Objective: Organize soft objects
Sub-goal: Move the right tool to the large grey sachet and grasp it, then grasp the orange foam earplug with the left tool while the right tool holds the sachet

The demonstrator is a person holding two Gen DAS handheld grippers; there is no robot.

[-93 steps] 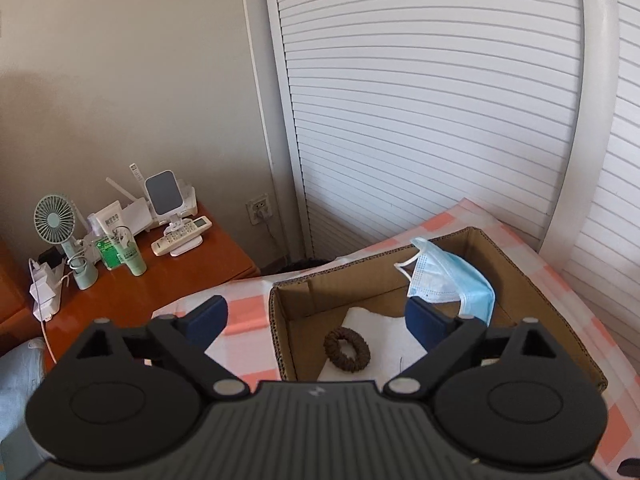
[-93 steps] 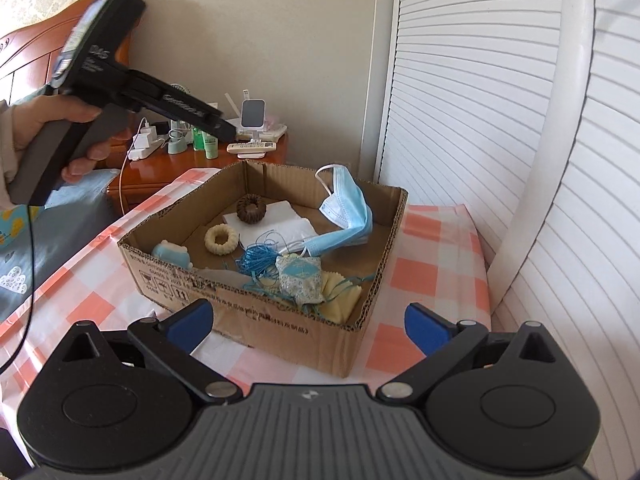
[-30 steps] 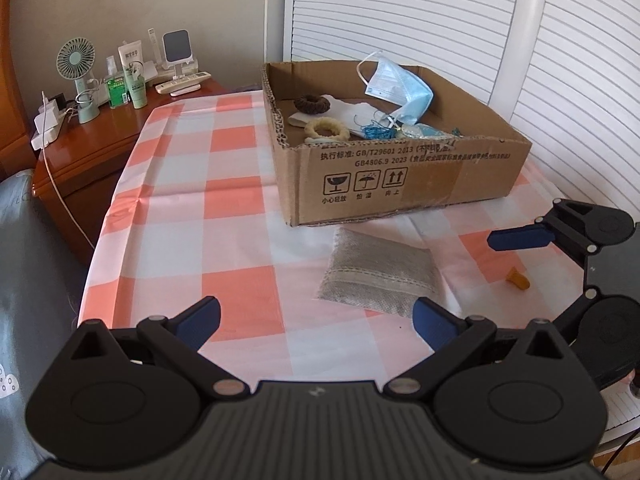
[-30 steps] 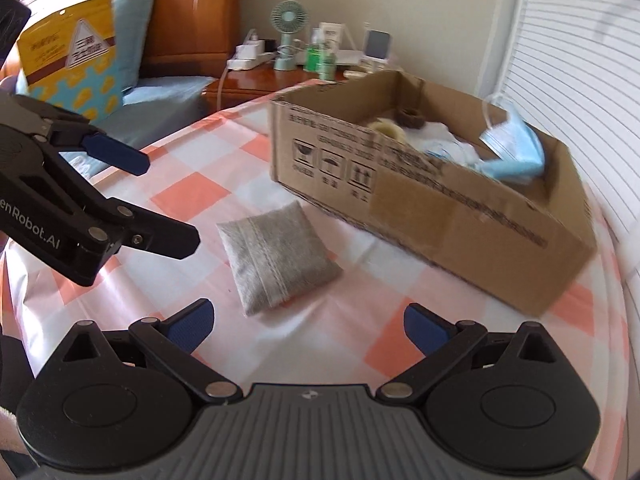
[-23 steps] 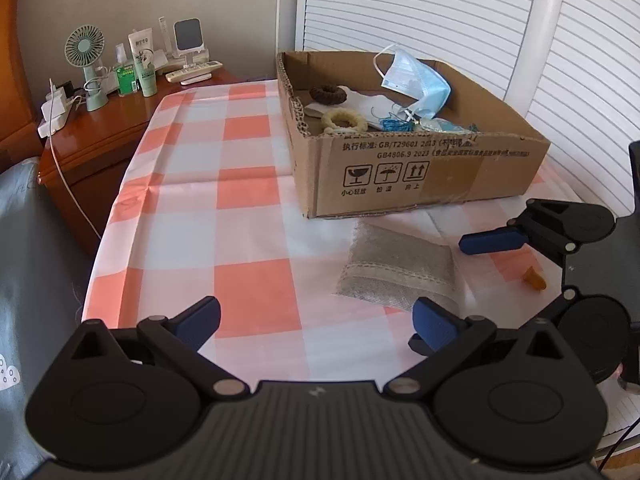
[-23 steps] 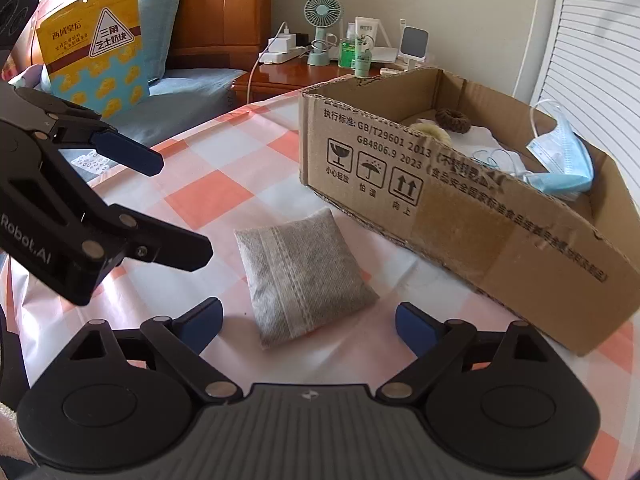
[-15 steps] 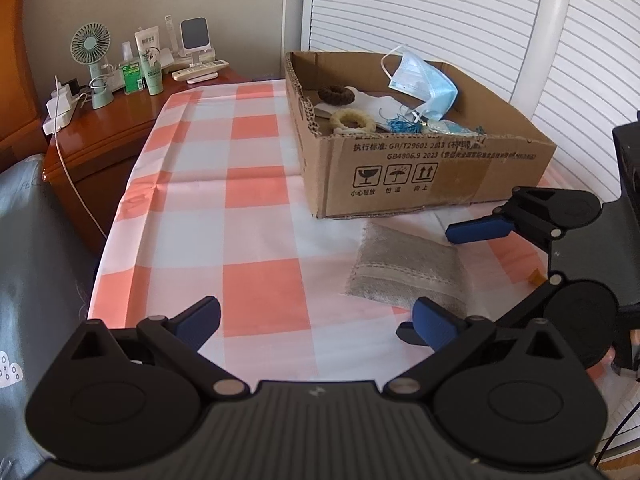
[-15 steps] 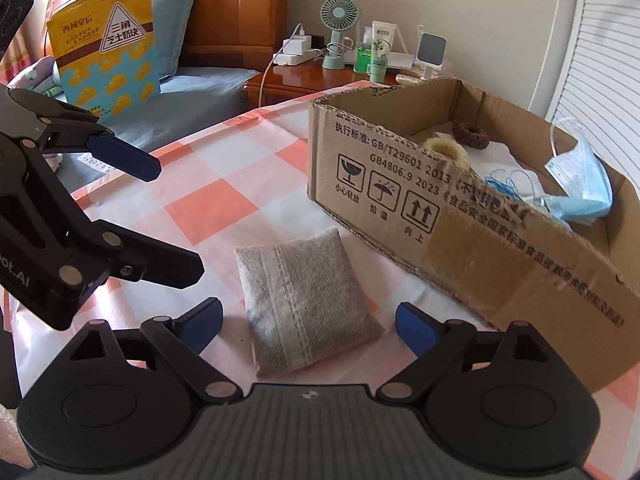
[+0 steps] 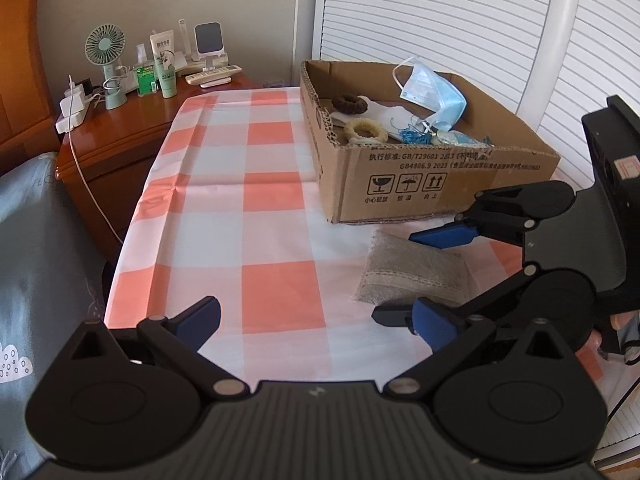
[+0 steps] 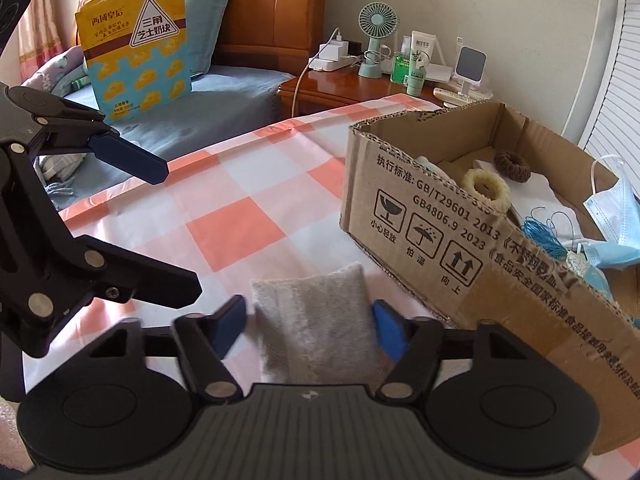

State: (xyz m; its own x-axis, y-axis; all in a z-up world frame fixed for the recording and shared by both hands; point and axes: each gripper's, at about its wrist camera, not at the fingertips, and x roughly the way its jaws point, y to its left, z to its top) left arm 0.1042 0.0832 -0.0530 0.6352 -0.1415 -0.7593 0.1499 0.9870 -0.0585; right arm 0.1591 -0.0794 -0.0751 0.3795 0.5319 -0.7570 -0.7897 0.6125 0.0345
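Observation:
A grey fabric pouch [image 10: 316,316] [image 9: 416,272] lies flat on the checked tablecloth [image 9: 276,220] just in front of an open cardboard box [image 9: 404,184] [image 10: 420,236]. My right gripper [image 10: 308,320] [image 9: 400,276] straddles the pouch and its jaws are closing. The right pad meets the pouch's edge and the left pad stands a sliver off it. The box holds a blue face mask [image 9: 434,94], a brown scrunchie [image 9: 350,103], a cream scrunchie [image 9: 366,130] and blue string. My left gripper [image 9: 316,320] [image 10: 160,228] hovers open over the cloth to the pouch's left, holding nothing.
A wooden nightstand [image 9: 120,136] at the back left carries a small fan [image 9: 105,46], bottles and a charger with a cable. A bed with a yellow snack bag [image 10: 134,44] lies beyond the table's left edge. Louvred doors [image 9: 440,12] stand behind the box.
My right gripper has come in low over the grey pouch and its jaws have narrowed around it. The left gripper has stayed open and almost still.

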